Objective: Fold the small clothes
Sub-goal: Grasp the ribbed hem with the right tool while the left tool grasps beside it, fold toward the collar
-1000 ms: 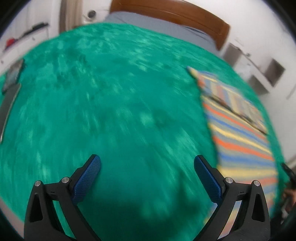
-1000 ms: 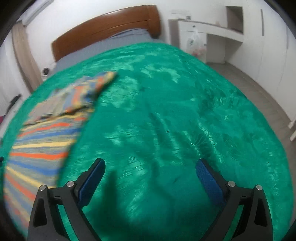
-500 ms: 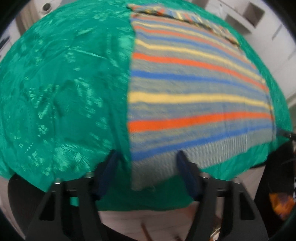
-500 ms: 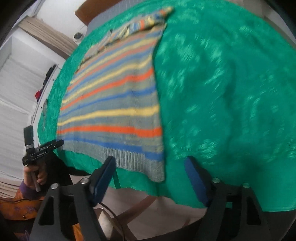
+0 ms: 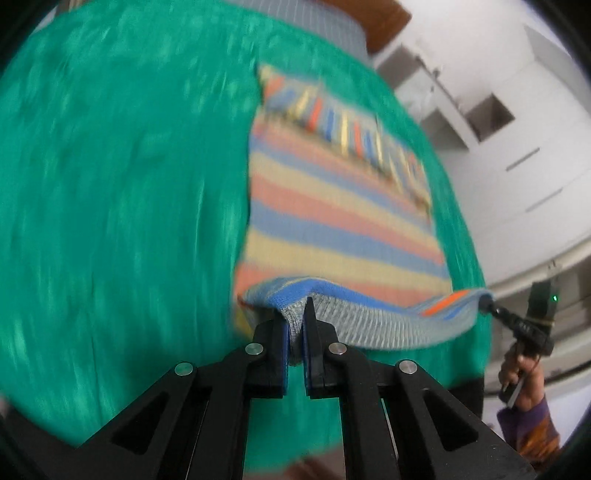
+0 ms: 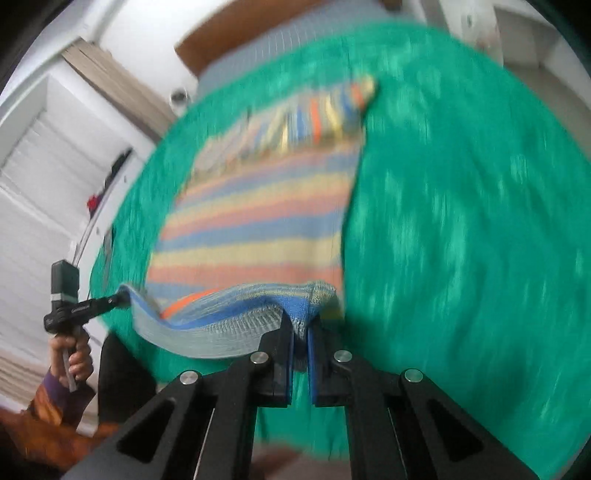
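Note:
A striped knit sweater (image 5: 332, 206) in orange, blue, yellow and grey lies flat on a green bedspread (image 5: 110, 184). Its grey ribbed hem is lifted off the bed at both near corners and sags between them. My left gripper (image 5: 293, 314) is shut on the hem's left corner. In the right wrist view the same sweater (image 6: 258, 221) shows, with my right gripper (image 6: 301, 321) shut on the hem's right corner. Each view also shows the other gripper pinching the far end of the hem: the right one (image 5: 491, 304), the left one (image 6: 118, 299).
The green bedspread (image 6: 461, 221) covers a bed with a wooden headboard (image 5: 376, 22). White shelves and cupboards (image 5: 480, 110) stand past the bed's right side, a curtain (image 6: 118, 85) and shelving on its left. A person's hand (image 6: 74, 358) and sleeve show at the bed's near edge.
Both grippers swung from bare bedspread to the sweater's hem, straddled its two near corners with jaws open, then shut on them and lifted the hem off the bed.

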Tool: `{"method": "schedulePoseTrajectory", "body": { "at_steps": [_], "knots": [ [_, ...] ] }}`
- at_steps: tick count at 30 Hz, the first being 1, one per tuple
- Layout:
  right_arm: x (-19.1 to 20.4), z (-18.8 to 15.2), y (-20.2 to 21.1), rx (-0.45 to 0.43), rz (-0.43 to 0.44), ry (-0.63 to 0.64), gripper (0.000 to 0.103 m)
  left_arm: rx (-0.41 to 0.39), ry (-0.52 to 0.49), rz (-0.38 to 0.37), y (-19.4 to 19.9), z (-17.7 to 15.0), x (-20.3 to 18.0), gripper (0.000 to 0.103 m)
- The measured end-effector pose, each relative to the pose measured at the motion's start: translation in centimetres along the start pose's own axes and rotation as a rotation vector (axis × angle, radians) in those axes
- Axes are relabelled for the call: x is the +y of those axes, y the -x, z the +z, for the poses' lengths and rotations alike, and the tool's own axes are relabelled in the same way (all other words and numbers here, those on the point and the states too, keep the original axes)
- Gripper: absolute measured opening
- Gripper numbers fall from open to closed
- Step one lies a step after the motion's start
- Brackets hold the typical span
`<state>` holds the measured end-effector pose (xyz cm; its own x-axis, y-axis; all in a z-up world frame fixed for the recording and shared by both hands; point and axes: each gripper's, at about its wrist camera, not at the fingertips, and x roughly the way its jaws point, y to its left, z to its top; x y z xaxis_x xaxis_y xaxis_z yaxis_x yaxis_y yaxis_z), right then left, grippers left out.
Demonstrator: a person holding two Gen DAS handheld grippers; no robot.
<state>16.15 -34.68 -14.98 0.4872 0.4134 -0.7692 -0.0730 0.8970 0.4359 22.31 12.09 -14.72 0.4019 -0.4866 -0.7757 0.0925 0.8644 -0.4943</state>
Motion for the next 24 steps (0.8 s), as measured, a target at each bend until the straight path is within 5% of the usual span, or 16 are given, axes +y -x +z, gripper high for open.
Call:
{"method": "schedulePoseTrajectory", "body": {
  "at_steps": [7,11,13,16,20,24],
  "knots": [
    [-1.0,14.0,-5.6,-0.124,-0.033,0.012,0.006,-0.095,0.044,0.036,-6.2,16.6,-0.7,0.004],
    [-2.6,21.7,-9.8,-0.129,-0.068,-0.005,0.006,-0.109,0.069,0.078,-10.5,23.1,-0.6,0.006],
    [-3.9,25.2,-12.4,-0.126,-0.066,-0.029,0.007,-0.098,0.092,0.16,-13.4,26.2,-0.3,0.027],
    [-6.4,28.2,-15.0,-0.144,-0.132,-0.1,0.023,-0.126,0.137,0.244,-12.8,27.0,1.2,0.054],
    [-7.1,28.0,-13.2,-0.186,-0.101,-0.073,0.023,-0.177,0.068,0.171,-9.4,25.0,1.9,0.07],
    [-4.5,26.7,-14.2,0.003,-0.024,0.064,0.023,-0.097,-0.085,0.116,-9.7,21.4,0.5,0.079]
  ]
}}
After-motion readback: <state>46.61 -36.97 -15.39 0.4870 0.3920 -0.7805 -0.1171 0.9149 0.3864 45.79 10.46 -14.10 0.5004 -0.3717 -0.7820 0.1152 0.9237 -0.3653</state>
